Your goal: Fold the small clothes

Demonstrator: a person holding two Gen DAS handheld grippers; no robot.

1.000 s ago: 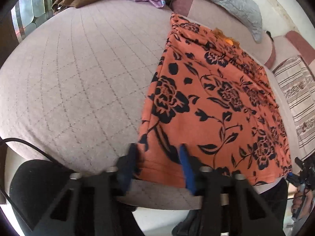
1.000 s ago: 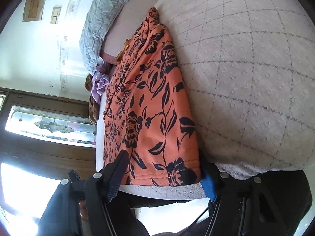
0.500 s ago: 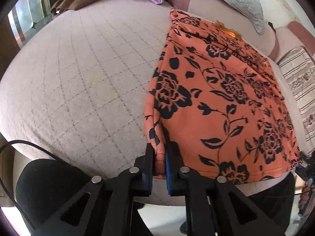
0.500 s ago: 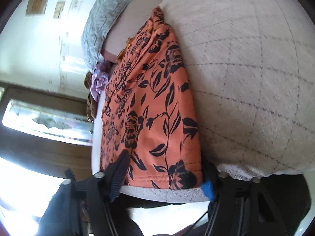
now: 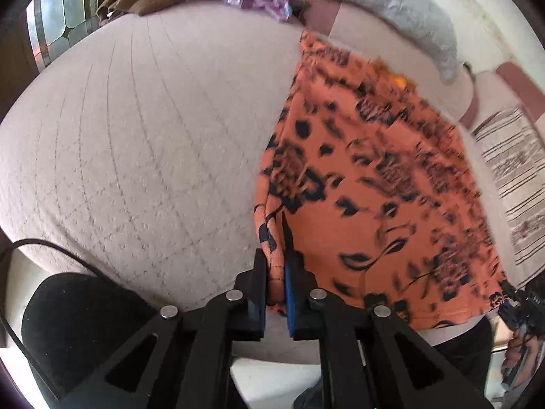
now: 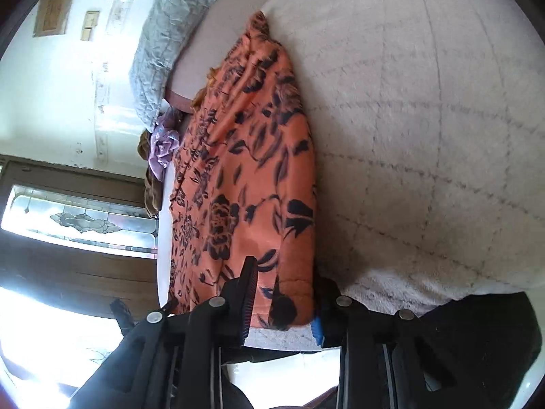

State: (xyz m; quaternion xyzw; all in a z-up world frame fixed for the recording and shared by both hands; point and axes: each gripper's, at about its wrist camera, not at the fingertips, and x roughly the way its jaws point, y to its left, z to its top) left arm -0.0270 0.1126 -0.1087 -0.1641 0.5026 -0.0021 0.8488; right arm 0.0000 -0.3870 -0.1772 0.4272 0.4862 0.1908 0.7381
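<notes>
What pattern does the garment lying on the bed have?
The orange fabric garment has a black floral print of roses and leaves, sharpest in the right wrist view.

No text, label, brand, number or sign can be read in either view. Two small framed plaques (image 6: pixel 51 8) hang on the wall, far up and to the left of the right gripper, but they are too small and washed out for any writing on them to be made out.

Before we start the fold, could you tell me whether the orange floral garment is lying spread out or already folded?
Spread out: the orange black-flowered garment lies flat and full-length across the quilted beige bed cover.
</notes>
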